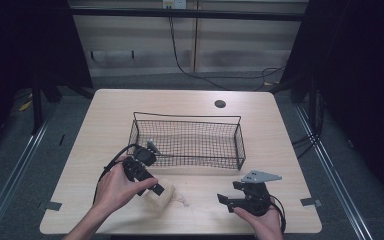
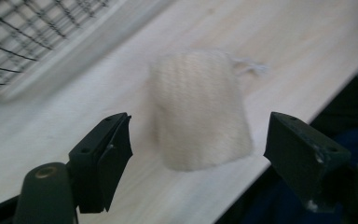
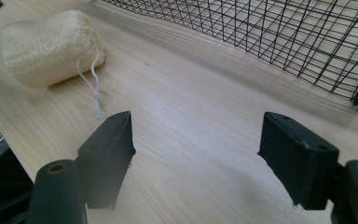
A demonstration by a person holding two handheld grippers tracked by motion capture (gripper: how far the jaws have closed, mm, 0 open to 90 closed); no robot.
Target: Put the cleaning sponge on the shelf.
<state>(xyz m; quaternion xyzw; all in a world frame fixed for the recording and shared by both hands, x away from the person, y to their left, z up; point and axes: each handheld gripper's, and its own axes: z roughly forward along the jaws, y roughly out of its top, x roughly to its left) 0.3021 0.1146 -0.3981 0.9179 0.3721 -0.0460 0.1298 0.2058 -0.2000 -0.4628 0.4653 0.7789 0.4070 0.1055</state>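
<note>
A cream loofah sponge [image 1: 162,197] with a white string loop lies on the wooden table [image 1: 110,115] near its front edge, left of centre. My left gripper [image 1: 157,189] hovers over it, held in a hand. In the left gripper view the sponge [image 2: 198,109] sits just ahead of the gap between my open jaws, and nothing touches it. My right gripper [image 1: 228,192] is open low over bare wood at the front right. From the right gripper view the sponge [image 3: 51,46] and its string [image 3: 91,79] lie off to the upper left, apart from the jaws.
A black wire basket [image 1: 187,118] stands in the middle of the table, just behind both grippers, and nothing lies in it. Its mesh also appears in the gripper views [image 2: 18,37] [image 3: 284,32]. A round cable hole [image 1: 220,104] sits near the far edge.
</note>
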